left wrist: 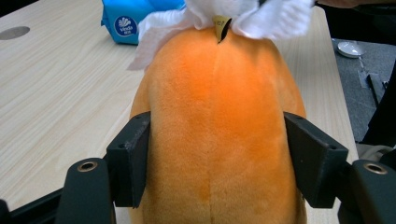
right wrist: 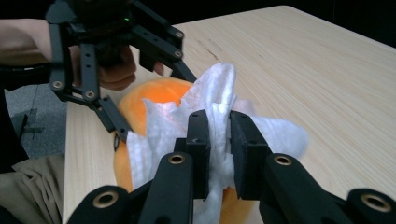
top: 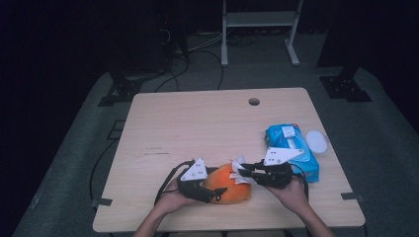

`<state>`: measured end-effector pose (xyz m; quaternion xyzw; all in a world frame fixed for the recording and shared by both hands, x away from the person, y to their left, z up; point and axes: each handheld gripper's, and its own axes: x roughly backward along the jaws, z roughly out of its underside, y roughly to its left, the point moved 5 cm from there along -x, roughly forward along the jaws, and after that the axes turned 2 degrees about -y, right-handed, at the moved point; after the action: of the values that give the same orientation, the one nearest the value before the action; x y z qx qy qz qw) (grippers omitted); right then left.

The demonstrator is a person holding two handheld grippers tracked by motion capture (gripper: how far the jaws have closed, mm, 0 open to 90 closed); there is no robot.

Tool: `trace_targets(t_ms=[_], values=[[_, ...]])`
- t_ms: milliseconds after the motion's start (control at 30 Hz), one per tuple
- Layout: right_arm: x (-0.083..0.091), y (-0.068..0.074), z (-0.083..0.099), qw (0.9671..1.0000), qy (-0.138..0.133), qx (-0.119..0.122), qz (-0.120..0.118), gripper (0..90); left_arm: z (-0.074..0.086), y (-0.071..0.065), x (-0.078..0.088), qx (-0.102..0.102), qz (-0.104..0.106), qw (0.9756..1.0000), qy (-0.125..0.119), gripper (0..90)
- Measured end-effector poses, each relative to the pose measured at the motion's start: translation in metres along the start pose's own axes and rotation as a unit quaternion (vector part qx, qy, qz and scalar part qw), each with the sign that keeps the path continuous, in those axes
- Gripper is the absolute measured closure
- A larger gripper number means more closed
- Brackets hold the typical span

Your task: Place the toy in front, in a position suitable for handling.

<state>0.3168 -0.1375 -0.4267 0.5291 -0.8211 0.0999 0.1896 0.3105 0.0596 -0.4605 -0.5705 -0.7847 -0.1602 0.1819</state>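
Desk (top: 197, 118) of pale wood carries everything we work with, and at its near edge we steady an orange plush toy (top: 228, 183) while wiping it. The toy lies between our two hands, with a blue pack of wipes (top: 291, 148) just beyond it to the right and a small white lid (top: 316, 140) beside that pack. Our left tool (top: 216, 193) stands about half open around the toy, its two pads pressed against the plush flanks, as the left gripper view shows (left wrist: 210, 140). Our right tool (top: 243, 173) is nearly closed, pinching a crumpled white wipe (right wrist: 219, 121) that rests on the top end of the toy, close by its small sewn tag (left wrist: 221, 25). We judge the chief risk to be the soft body: plush gives under the pads, so a firm rub from the right could roll or squeeze the toy out of the left grip. The wipe is held by only a thin fold, and dragging it across the pile could tug it free or tear it. The toy also sits close to the near edge of the desk, where a slip might send it off.
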Motion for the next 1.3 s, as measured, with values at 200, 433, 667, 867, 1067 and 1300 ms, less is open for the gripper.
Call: trace_targets(t_ms=[200, 433, 667, 867, 1067, 1300], values=[[0.005, -0.007, 0.0, 0.9998, -0.006, -0.012, 0.012, 77.9, -0.004, -0.004, -0.005, -0.011, -0.001, 0.9999, 0.002, 30.6], [-0.005, -0.003, 0.0, 1.0, 0.0, -0.008, -0.004, 78.0, -0.01, -0.002, -0.004, 0.023, 0.013, 0.9995, 0.018, 13.8], [-0.001, 0.006, -0.001, 0.9999, 0.002, 0.008, -0.011, 78.0, -0.002, 0.007, -0.008, 0.098, 0.047, 0.9935, 0.035, 13.1], [0.006, 0.004, -0.013, 0.9996, -0.026, 0.006, 0.003, 78.1, -0.016, 0.0, -0.004, -0.017, -0.015, 0.9997, -0.008, 36.4], [0.002, 0.003, -0.009, 0.9998, -0.021, 0.004, -0.003, 78.0, -0.011, 0.0, -0.011, -0.02, -0.019, 0.9996, -0.001, 30.2], [0.012, -0.011, 0.006, 0.9997, -0.006, -0.019, 0.015, 78.0, -0.005, 0.006, -0.008, 0.014, -0.007, 0.9999, 0.004, 20.5]])
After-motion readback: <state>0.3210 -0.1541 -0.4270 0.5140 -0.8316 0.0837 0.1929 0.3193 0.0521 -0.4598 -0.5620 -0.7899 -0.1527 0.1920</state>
